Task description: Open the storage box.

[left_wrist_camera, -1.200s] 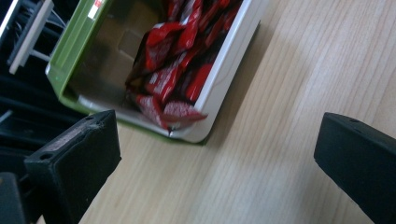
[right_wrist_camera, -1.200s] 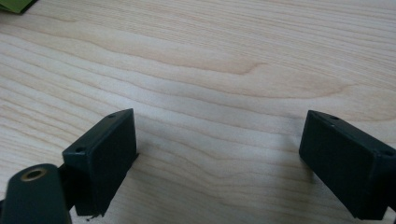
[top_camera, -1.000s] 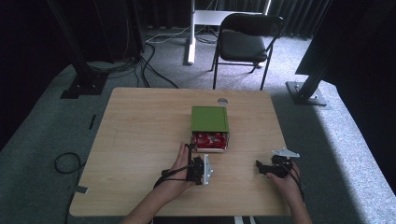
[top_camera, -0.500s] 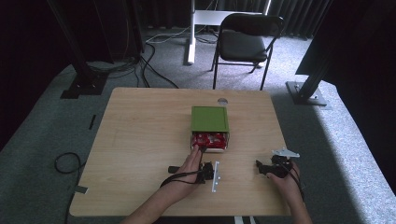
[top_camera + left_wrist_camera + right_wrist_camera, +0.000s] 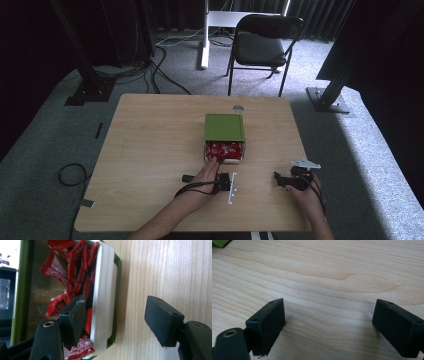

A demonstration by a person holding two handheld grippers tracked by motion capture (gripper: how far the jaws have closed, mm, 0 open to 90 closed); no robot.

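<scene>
A white tray (image 5: 105,290) heaped with red sachets (image 5: 75,272) pokes out of the near end of a green box (image 5: 224,127) at the middle of the pale wooden counter (image 5: 150,150). In the left gripper view the tray's rim stands between the two black fingers (image 5: 73,322): one finger is inside among the sachets, the other out over bare wood, clear of the tray. The left gripper (image 5: 117,323) has just been closing its fingers, which now stand at a middling gap with the rim between them and the outer pad not touching it. In the high view the left gripper (image 5: 218,176) lies on its side just before the tray, the person's hand (image 5: 205,176) reaching to the box's open end. The sachets are too many and too jumbled to count.

The right gripper (image 5: 280,180) sits well apart to the right, near the counter's front edge, its fingers spread wide over bare wood and holding nothing, as the right gripper view (image 5: 329,327) shows. A small round grommet (image 5: 238,108) marks the counter's far edge.

Beyond the counter stands one black folding chair (image 5: 262,47) on grey carpet (image 5: 50,130), beside a white stand (image 5: 205,35). Black cables (image 5: 155,70) trail across the floor, dark frame posts (image 5: 82,60) rise at both sides, and dark curtains close off the back.
</scene>
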